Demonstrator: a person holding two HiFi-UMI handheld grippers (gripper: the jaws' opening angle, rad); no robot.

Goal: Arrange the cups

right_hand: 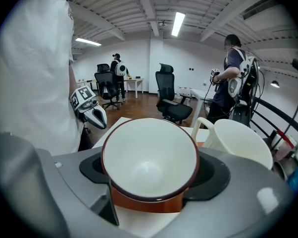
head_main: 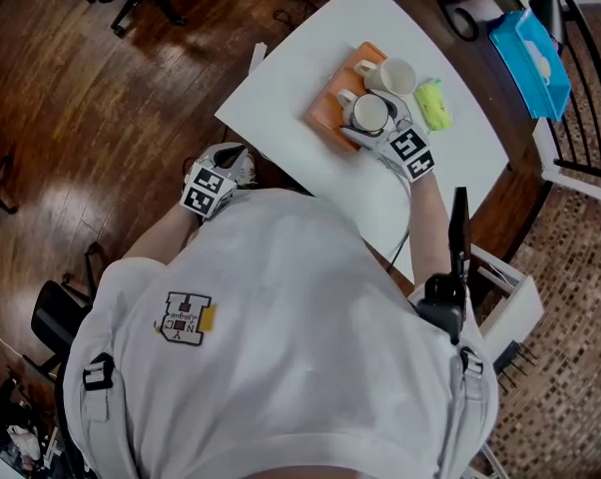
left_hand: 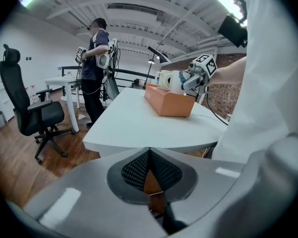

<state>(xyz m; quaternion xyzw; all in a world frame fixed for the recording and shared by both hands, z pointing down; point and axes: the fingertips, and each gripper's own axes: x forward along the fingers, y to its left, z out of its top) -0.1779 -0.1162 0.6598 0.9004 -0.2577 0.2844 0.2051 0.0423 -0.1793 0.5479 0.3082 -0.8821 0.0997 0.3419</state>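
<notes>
While my left gripper (left_hand: 149, 155) hangs clenched and empty just off the tabletop's (head_main: 300, 58) near edge, my right gripper (head_main: 378, 136) grasps the brown-rimmed cup (right_hand: 148, 155) between its jaws, over the orange tray (head_main: 323, 113) at mid-tabletop; a white cup (right_hand: 238, 140) stands just beyond.

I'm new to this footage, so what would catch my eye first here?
The right gripper clamps a white cup with a dark red rim, tipped toward its camera, over the orange box on the white table. A white mug stands beside it on that box. The left gripper hangs shut and empty off the table's near edge.
</notes>
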